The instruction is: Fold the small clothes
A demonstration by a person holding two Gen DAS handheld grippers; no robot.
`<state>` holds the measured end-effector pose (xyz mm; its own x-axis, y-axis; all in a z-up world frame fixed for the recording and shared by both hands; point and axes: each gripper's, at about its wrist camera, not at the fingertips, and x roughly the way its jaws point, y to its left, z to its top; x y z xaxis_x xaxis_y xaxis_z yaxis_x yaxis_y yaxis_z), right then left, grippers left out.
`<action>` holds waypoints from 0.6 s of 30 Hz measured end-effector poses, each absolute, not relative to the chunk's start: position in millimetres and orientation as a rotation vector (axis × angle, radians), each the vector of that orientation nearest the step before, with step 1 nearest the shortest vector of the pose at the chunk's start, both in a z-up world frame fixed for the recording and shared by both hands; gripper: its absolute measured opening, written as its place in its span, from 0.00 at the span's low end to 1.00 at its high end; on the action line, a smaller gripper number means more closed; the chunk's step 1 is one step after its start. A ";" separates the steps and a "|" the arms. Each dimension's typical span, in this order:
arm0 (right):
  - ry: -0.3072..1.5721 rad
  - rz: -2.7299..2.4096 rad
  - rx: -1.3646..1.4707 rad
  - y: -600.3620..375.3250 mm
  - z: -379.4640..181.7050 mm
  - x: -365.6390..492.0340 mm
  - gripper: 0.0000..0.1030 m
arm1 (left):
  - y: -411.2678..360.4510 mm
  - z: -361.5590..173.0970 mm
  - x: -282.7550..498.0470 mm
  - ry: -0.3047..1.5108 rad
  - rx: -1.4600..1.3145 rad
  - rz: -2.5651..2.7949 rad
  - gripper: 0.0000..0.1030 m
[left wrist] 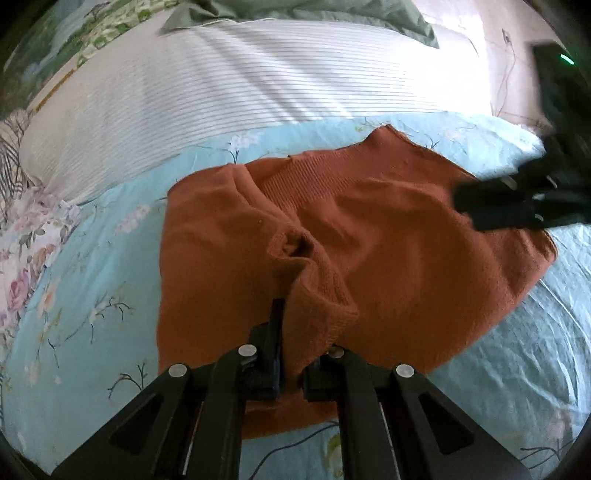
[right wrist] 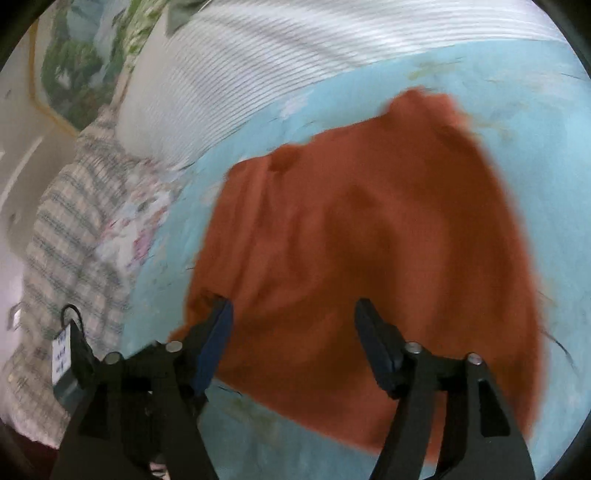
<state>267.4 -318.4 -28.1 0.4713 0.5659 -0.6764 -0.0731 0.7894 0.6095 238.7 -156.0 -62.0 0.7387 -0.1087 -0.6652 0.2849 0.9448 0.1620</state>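
A rust-orange knit garment (left wrist: 388,251) lies spread on the light blue floral bedsheet (left wrist: 92,295). My left gripper (left wrist: 295,332) is shut on a ribbed cuff or hem of the garment (left wrist: 321,306), lifted into a fold over the body of the cloth. My right gripper (right wrist: 293,332) is open and empty, hovering over the garment (right wrist: 369,240) near its lower edge. The right gripper also shows in the left wrist view (left wrist: 517,206) at the garment's right side. The right wrist view is blurred.
A white striped pillow (left wrist: 240,92) lies behind the garment. A green blanket (left wrist: 332,14) is at the back. A plaid cloth (right wrist: 70,229) and pink floral fabric (left wrist: 26,266) lie to the left.
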 end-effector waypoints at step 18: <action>1.053 0.603 0.626 -254.2 -38.3 376.7 0.19 | -137.6 -36.0 233.2 0.708 0.179 -0.278 0.05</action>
<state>376.7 -254.2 -38.3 0.3709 0.7141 -0.5937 -0.1511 0.6772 0.7201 233.2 -137.6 -36.0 0.7249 -0.1905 -0.6620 0.3108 0.9481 0.0674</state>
